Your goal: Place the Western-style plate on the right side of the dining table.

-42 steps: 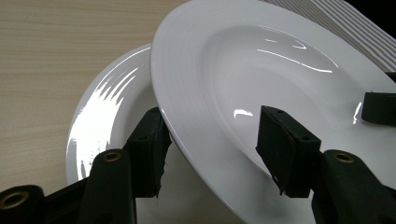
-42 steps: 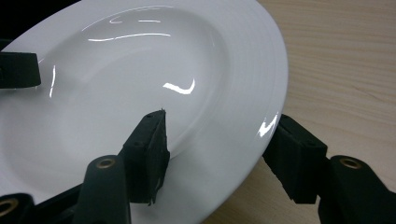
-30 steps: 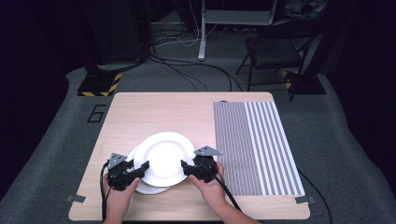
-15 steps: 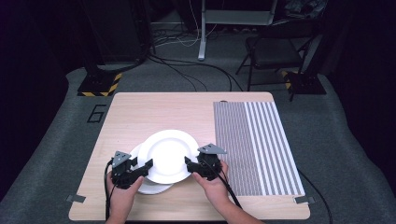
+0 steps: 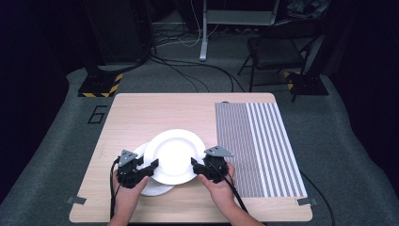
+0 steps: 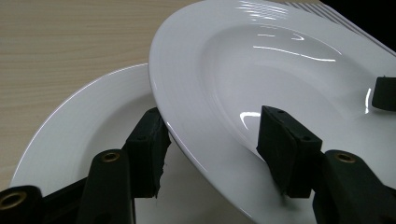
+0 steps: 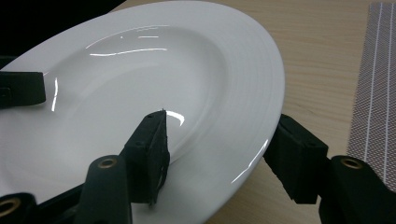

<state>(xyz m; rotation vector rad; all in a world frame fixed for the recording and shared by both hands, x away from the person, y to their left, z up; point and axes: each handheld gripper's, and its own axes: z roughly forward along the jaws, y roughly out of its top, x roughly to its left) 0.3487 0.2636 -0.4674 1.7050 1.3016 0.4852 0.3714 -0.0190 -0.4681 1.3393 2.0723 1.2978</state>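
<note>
A white upper plate (image 5: 174, 153) hangs between both grippers, overlapping a lower white plate (image 5: 153, 189) that lies on the table. My left gripper (image 5: 149, 167) grips its left rim, one pad under the rim and one on the inner slope, as the left gripper view shows (image 6: 215, 140). My right gripper (image 5: 195, 165) clamps the opposite rim the same way (image 7: 219, 144). In the left gripper view the upper plate (image 6: 280, 60) covers part of the lower plate (image 6: 93, 121). The right gripper view looks across the upper plate (image 7: 140, 70).
A grey striped placemat (image 5: 256, 146) covers the right part of the wooden table (image 5: 141, 113); its edge also runs along the placemat (image 7: 378, 93) side of the right gripper view. A folding chair (image 5: 275, 52) and cables lie on the floor beyond the table.
Both grippers and the upper plate between them have shifted slightly to the right. The lower plate has stayed where it was.
</note>
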